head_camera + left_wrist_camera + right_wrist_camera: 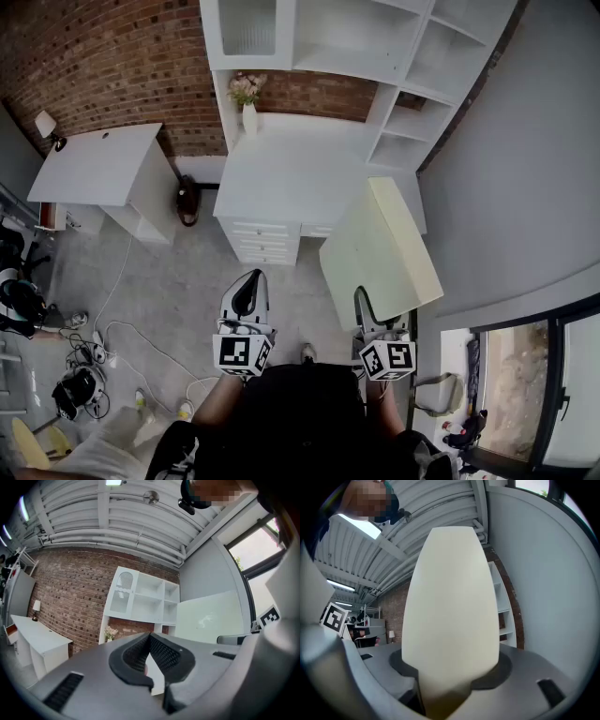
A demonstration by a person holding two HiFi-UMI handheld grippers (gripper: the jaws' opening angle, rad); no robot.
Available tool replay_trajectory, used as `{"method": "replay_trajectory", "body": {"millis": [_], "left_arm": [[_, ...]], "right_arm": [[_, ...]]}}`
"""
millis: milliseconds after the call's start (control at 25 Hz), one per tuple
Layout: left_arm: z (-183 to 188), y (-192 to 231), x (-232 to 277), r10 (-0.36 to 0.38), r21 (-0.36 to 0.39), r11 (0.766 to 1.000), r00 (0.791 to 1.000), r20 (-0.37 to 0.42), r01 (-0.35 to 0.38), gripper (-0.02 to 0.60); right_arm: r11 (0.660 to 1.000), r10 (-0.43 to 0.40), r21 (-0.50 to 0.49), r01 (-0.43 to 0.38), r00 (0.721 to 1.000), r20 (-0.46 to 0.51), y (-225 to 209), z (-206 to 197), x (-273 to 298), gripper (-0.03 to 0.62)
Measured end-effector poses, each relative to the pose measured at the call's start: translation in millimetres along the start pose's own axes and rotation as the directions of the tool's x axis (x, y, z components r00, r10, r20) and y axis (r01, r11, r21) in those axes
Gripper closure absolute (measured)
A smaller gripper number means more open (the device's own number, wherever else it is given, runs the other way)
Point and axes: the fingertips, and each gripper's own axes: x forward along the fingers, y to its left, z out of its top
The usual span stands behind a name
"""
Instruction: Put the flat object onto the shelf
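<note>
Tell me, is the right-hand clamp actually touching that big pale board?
Touching. The right gripper view shows the board wedged between the jaws of the right gripper, which press on both its faces. The head view shows the same grip.

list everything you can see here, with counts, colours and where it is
flat board: 1, cream, held out above the floor at the desk's right end
shelf unit: 1, white, against the brick wall, above the desk
desk: 1, white, drawers in front, under the shelf unit
vase of flowers: 1, white vase with pale flowers, at the back of the desk
side table: 1, white, left of the desk
lamp: 1, white shade, left end of the side table
cables: several, white and black, on the floor at left
left gripper: 1, grey, jaws together, empty
right gripper: 1, grey, clamped on the flat board's near edge
</note>
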Motion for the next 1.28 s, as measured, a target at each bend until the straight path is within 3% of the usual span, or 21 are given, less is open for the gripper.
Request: {"method": "replay_trajectory", "body": {"millis": [440, 680, 1280], "left_arm": [[0.7, -12.1, 11.1, -0.002, 0.021, 1.000, 1.000, -0.004, 0.002, 0.572], [5.9, -24.2, 22.5, 0.005, 0.021, 1.000, 1.000, 0.005, -0.005, 0.572], [4.3, -64.0, 69.0, 0.103, 0.057, 0.993, 0.995, 0.018, -0.104, 0.572]], "right_arm": [[0.999, 0.020, 0.044, -0.021, 1.000, 0.020, -14.1, 4.5, -0.2, 0.306], [0.999, 0.043, 0.016, -0.043, 0.999, 0.011, -29.5, 6.4, 4.9, 0.306], [0.989, 0.144, -0.010, -0.144, 0.990, -0.006, -97.0, 3.5, 30.9, 0.306]]}}
